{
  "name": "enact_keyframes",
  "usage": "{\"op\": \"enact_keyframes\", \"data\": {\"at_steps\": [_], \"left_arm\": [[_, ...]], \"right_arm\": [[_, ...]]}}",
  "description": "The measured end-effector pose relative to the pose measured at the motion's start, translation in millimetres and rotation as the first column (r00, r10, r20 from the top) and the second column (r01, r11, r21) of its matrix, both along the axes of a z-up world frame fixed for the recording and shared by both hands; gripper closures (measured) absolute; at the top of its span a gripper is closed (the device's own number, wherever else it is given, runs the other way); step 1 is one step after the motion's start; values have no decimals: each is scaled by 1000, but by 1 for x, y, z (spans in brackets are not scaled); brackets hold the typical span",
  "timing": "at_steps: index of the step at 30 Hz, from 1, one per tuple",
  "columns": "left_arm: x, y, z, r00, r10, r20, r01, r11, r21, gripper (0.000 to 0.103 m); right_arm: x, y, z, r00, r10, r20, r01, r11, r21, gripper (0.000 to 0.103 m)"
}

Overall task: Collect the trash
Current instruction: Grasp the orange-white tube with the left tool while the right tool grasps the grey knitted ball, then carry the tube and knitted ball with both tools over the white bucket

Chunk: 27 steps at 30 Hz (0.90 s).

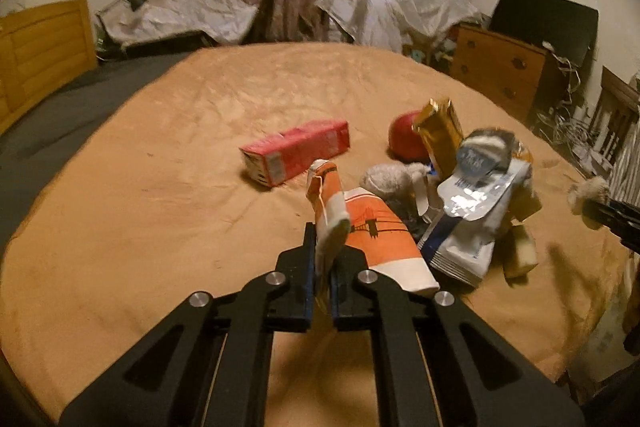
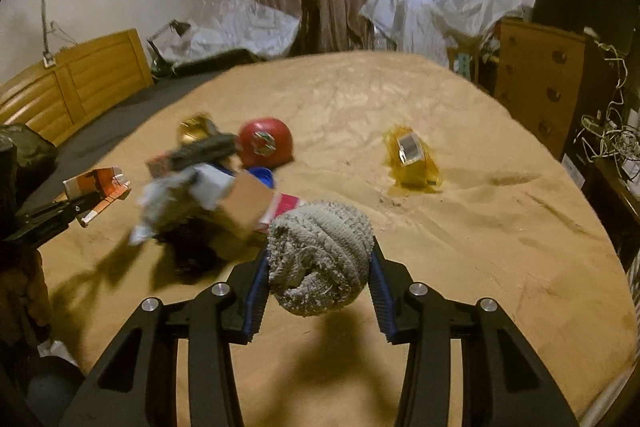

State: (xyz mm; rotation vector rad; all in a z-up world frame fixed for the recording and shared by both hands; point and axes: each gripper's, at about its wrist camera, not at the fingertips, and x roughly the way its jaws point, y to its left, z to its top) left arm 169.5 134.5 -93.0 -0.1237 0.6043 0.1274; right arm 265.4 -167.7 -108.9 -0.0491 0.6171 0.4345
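Note:
My left gripper (image 1: 326, 247) is shut on a flap of a crushed orange-and-white paper carton (image 1: 376, 235), held just above the tan bedspread (image 1: 180, 131). The right wrist view shows that carton (image 2: 98, 187) at the left edge. My right gripper (image 2: 318, 267) is shut on a grey knitted wad (image 2: 320, 259) that hangs over its own shadow. A heap of trash lies between them: a white-and-blue pouch (image 1: 468, 227), a gold wrapper (image 1: 440, 135) and a cardboard piece (image 2: 244, 207). A red box (image 1: 296, 151), a red round thing (image 2: 264, 143) and a yellow wrapper (image 2: 412, 159) lie apart.
A blue lid (image 2: 262, 175) lies by the red round thing. A wooden headboard (image 2: 80, 87) stands at the left. A wooden chest of drawers (image 2: 540, 87) with tangled cables is at the right. Sheet-covered bundles (image 1: 380, 7) sit before a curtain at the back.

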Motion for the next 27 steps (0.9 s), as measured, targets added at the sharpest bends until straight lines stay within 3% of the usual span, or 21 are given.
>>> {"op": "enact_keyframes", "data": {"at_steps": [4,11,20,27], "left_arm": [[-36,-26,35,996,7,89,-14,997,79,99],[-86,-82,86,972,-46,230,15,991,136,99],[-113,-135,109,950,-61,306,3,983,185,99],[-118,-145,113,952,-26,305,-34,981,189,99]], "right_arm": [[-47,4,25,998,27,61,-29,999,31,57],[-119,10,77,981,41,192,-50,998,42,57],[-192,0,113,958,-12,288,-4,999,53,57],[-223,-4,125,952,-25,304,3,997,72,57]]}}
